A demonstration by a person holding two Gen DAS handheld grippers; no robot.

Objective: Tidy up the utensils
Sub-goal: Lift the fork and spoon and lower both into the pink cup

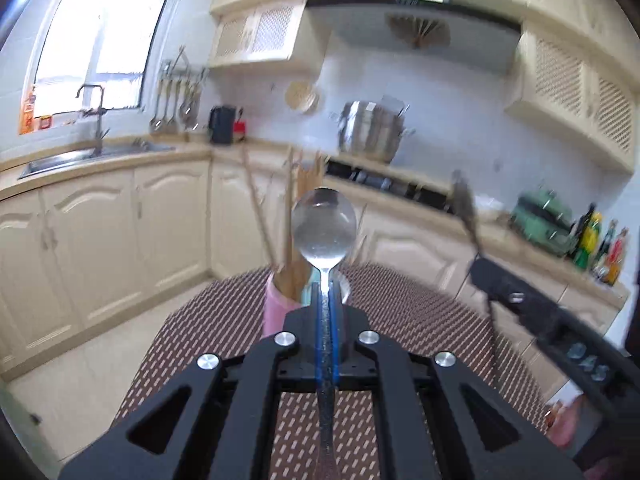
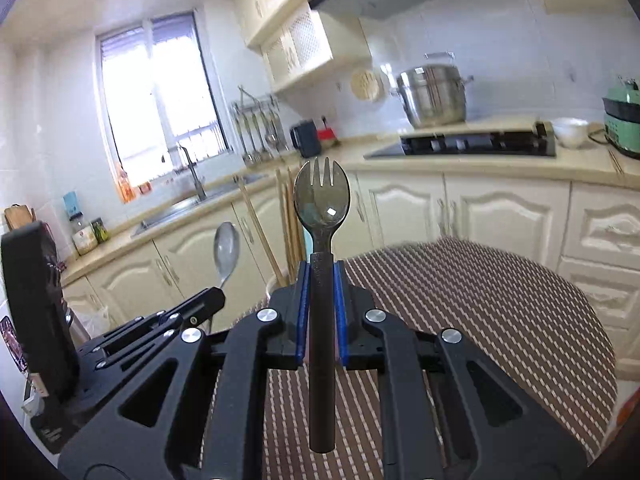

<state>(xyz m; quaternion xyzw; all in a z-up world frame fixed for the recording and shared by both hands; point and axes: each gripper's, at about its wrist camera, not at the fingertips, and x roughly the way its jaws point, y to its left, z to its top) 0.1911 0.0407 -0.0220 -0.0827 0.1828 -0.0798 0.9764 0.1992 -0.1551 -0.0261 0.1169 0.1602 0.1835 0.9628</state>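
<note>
Nearest the lens, left wrist view: left gripper [image 1: 327,300], black linkage, blue pads pressed together on the thin handle of a silver spoon [image 1: 324,228]. The spoon stands upright, bowl up, handle running down between the fingers toward the camera.

Right wrist view: right gripper [image 2: 322,284], same build, blue pads pinching the dark handle of a spork [image 2: 322,200]. Upright, tines up, handle end hanging below the pads. The left gripper and its spoon [image 2: 226,250] show at this view's left; the right gripper and the blurred spork [image 1: 464,204] show at the other view's right. The two tools are held apart, side by side.

Below both: round table [image 1: 420,312] covered in a brown mat woven with pale dashes. At the table's far edge stands a pink holder cup [image 1: 276,312], just beyond the left gripper's fingertips, holding wooden chopsticks [image 1: 256,208] that lean apart. In the right wrist view the chopsticks [image 2: 260,232] rise behind the fingers; the cup itself is mostly hidden.

Beyond the table: cream cabinets [image 2: 500,216] with arched panel doors under a beige counter running round the corner. On the counter: steel sink with faucet [image 2: 192,176] below a bright window [image 2: 156,92], black kettle [image 2: 306,138], black hob [image 2: 472,144], large steel pot [image 2: 434,94], white bowl [image 2: 570,130], green appliance [image 2: 624,120]. Ladles hang on a wall rail [image 2: 256,128]. Bottles [image 1: 596,240] cluster at the counter's right end. Upper cabinets with lattice doors and a range hood above; white tiled wall.
</note>
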